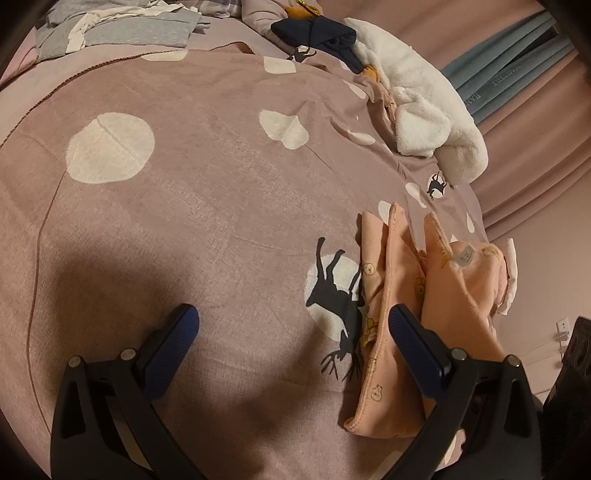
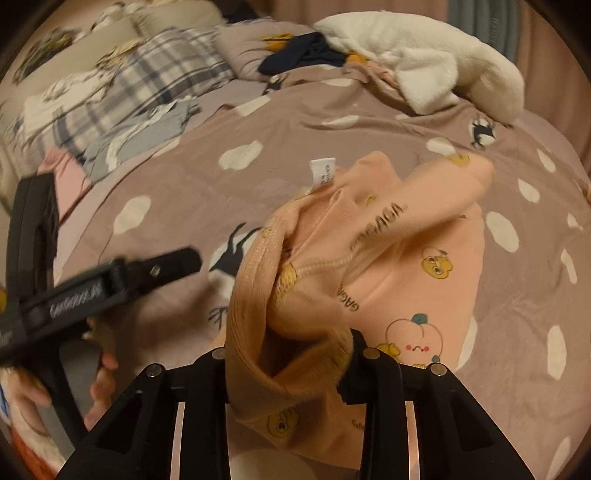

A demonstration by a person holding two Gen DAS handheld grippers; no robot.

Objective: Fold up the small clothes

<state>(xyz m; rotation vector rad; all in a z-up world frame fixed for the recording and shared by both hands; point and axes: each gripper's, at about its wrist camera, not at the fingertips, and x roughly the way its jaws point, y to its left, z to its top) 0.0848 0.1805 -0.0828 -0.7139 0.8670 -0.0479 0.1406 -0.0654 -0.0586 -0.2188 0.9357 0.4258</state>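
A small peach garment (image 2: 399, 266) with cartoon prints and a white label lies bunched on the pink bedspread (image 2: 184, 206). My right gripper (image 2: 291, 369) is shut on its ribbed waistband and holds it lifted; the fingertips are hidden by the cloth. In the left wrist view the same garment (image 1: 402, 295) hangs in folds at the right. My left gripper (image 1: 293, 325) is open and empty above the bedspread (image 1: 207, 184), its right finger touching the garment's edge. It also shows in the right wrist view (image 2: 147, 269), at the left.
A white fleece garment (image 1: 424, 99) and a dark navy one (image 1: 317, 33) lie at the bed's far right. Grey folded clothes (image 1: 129, 33) sit at the far left, near a plaid pillow (image 2: 147, 77). Curtains (image 1: 535, 140) hang beyond the bed's right edge.
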